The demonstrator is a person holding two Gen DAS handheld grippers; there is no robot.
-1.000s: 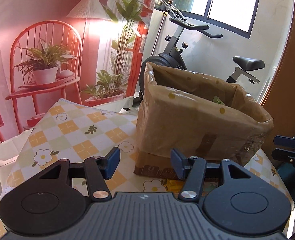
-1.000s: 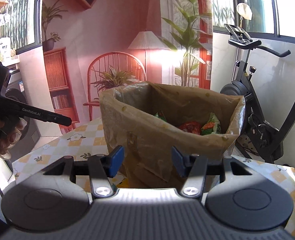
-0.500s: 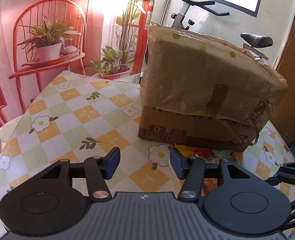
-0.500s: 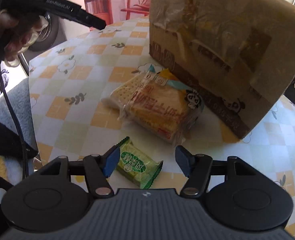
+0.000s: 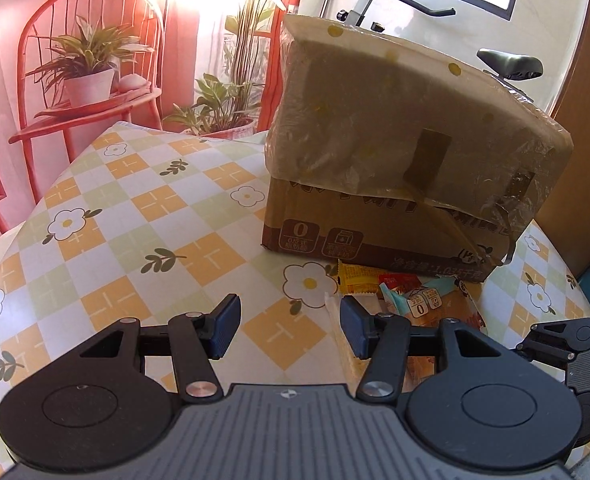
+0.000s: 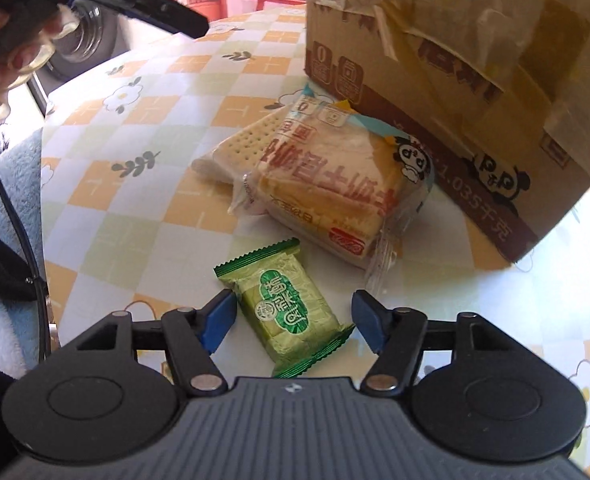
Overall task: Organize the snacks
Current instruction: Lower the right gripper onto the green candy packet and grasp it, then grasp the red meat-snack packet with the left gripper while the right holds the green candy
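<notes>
A round table in a yellow-and-green checked floral cloth (image 5: 143,216) carries a tall cardboard box lined with brown plastic (image 5: 407,152). Against its base lies a clear-wrapped cracker sandwich pack (image 6: 327,184); nearer, a small green foil-wrapped cake (image 6: 287,304) sits between the right gripper's (image 6: 293,316) spread fingers. The left gripper (image 5: 289,326) is spread, empty.

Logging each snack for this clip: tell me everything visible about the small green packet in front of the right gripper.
The small green packet is a sealed, glossy foil-like wrapper, pale green with darker green crimped zigzag ends and a round green emblem with characters on its face. It lies flat on the checked tablecloth, set diagonally, between the open fingers of the right gripper; whether a fingertip touches it cannot be told. It lies apart from the clear-wrapped bread pack beyond it and looks intact.
</notes>
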